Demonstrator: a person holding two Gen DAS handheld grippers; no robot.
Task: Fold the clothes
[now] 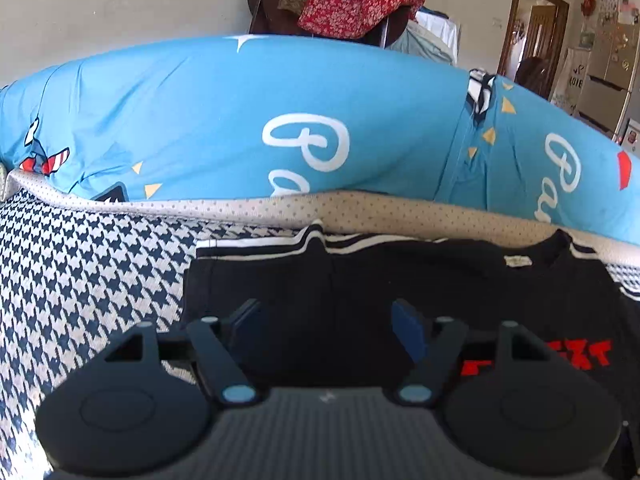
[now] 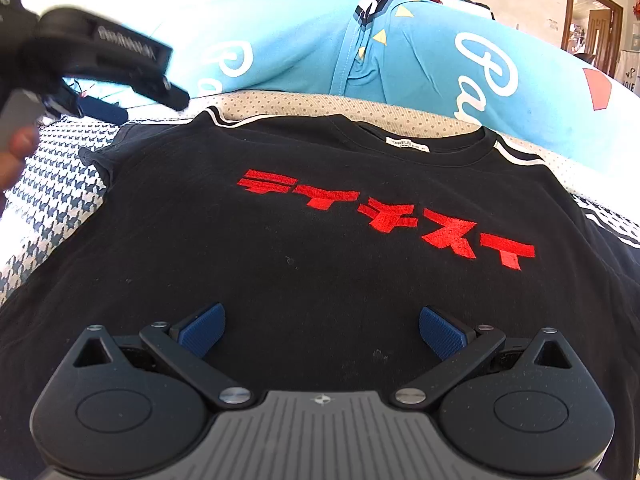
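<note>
Black cotton fills both my views: the T-shirt point(image 2: 320, 240) lies flat and face up on the bed, over the houndstooth cover point(image 1: 80, 264), collar away from me towards the blue pillow point(image 1: 240, 120), red lettering point(image 2: 384, 216) running across the chest. My right tool point(image 2: 322, 332) hovers low over the middle of the shirt, pads spread wide, nothing between them. My left tool point(image 1: 326, 332) sits at the shirt's left side, over the sleeve end, jaws apart and empty too. In the right view I see the left tool up by the left shoulder. So the left sleeve is the left hand's job, I reckon: it is plainly the nearer one, and that fold goes inward, across the shirt's long axis.
</note>
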